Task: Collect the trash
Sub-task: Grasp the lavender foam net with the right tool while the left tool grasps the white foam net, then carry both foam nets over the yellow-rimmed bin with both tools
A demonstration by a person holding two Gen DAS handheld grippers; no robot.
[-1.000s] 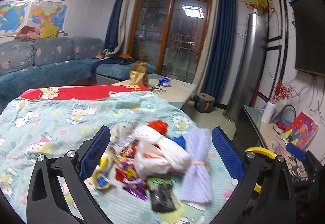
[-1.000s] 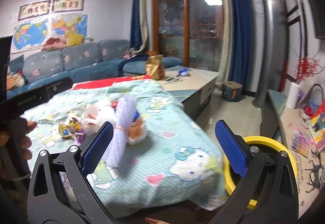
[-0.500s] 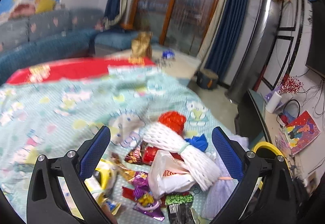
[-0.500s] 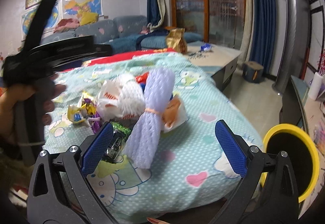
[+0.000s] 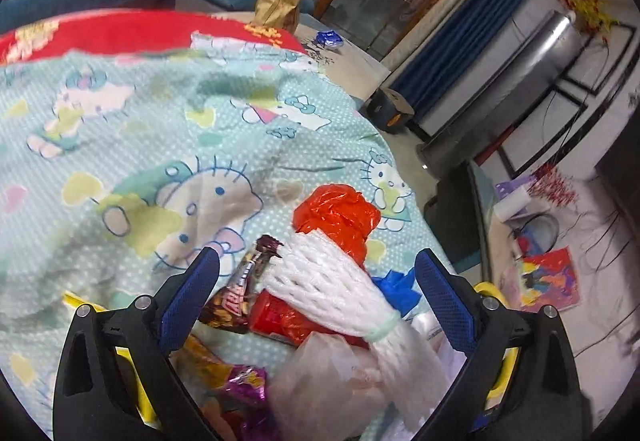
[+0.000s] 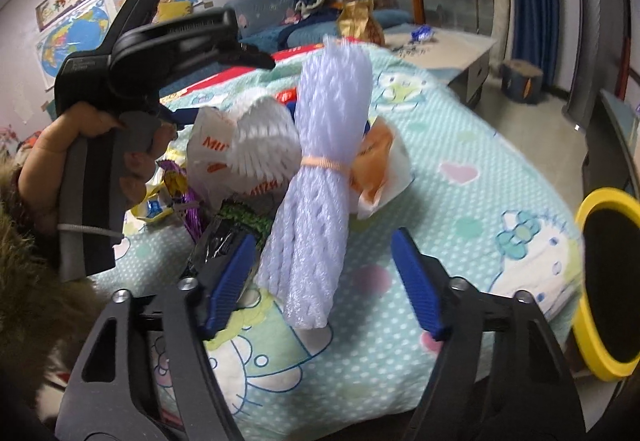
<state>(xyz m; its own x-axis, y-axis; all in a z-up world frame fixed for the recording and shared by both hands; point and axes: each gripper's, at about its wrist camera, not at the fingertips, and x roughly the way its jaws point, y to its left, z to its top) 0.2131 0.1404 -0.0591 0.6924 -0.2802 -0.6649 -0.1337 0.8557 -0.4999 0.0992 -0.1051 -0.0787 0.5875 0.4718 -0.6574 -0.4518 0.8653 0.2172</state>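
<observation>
The right gripper [image 6: 324, 281] points down at a pile of trash lying on a light green cartoon-print blanket [image 6: 460, 225]. Its 2 blue jaws have just been closing, but they are still apart and do not press on anything. Between them stands the lower end of a lavender foam net roll [image 6: 316, 209], tied in the middle with a thin rubber band. The left pad is just beside the roll; I cannot tell if it touches. Against the outer side of that left pad lies a dark snack packet with a green top [image 6: 228, 229]. Behind the roll there is a white foam net [image 6: 264, 145] and a white plastic bag with orange letters [image 6: 208, 161]. To the right of the jaws, beyond the edge of the blanket, a black bin with a yellow rim [image 6: 600, 281] stands open.

The left gripper [image 5: 316, 293] is over the same pile, with its jaws wide apart and nothing clamped. The white foam net [image 5: 340, 297] lies between them. Ahead of it sits a crumpled red plastic bag [image 5: 336, 217]. Near the left pad there is a brown candy wrapper [image 5: 240, 289], and near the right pad a blue scrap [image 5: 396, 285]. In the right view, a person's hand [image 6: 80, 161] holds the handle of this left gripper.
</observation>
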